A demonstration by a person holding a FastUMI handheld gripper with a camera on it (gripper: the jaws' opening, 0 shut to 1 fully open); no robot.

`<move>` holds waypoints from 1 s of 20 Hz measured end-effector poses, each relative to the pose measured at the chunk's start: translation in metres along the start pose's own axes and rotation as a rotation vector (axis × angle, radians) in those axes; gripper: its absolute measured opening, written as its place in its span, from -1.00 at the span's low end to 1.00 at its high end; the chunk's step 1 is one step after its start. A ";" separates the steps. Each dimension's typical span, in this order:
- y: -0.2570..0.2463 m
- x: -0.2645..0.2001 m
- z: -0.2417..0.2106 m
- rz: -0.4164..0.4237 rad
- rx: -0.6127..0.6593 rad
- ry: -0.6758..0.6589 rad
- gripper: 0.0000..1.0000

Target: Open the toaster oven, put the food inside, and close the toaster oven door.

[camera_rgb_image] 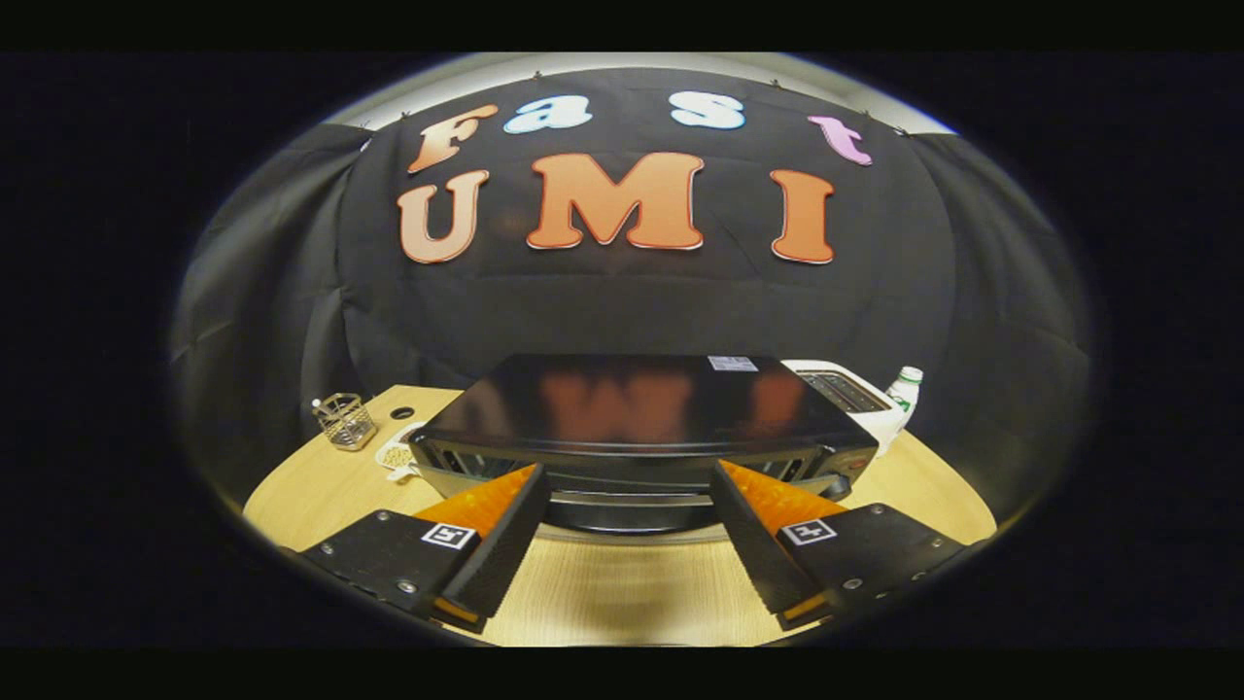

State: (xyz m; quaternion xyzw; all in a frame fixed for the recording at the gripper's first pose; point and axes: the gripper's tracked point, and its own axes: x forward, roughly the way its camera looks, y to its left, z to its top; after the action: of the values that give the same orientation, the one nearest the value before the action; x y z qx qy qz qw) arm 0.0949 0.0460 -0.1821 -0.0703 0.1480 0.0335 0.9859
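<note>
A black toaster oven [641, 403] stands on the wooden table [622, 593], seen from above and in front, with its glossy top facing me. My gripper [629, 478] is open, and its fingers [505, 530] reach to the oven's upper front edge. The front face with a pale handle bar [622, 498] lies between the fingertips. The door looks shut, though I see little of it. Left of the oven a small pale plate-like thing [398, 455], perhaps with food on it, is partly hidden by the oven's corner.
A small wire basket [345, 420] stands at the table's far left, with a dark round hole [402, 412] in the tabletop beside it. Behind the oven on the right are a white slot toaster [850, 394] and a white bottle [904, 389]. Bare table lies under the fingers.
</note>
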 end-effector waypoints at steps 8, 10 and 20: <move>0.002 -0.054 -0.065 -0.016 -0.047 0.033 0.96; 0.003 -0.062 -0.083 -0.018 -0.048 0.053 0.96; 0.002 -0.074 -0.141 0.000 0.040 0.139 0.96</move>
State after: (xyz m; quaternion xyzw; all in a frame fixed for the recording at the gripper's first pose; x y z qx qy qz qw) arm -0.0161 0.0235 -0.2934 -0.0526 0.2168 0.0256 0.9745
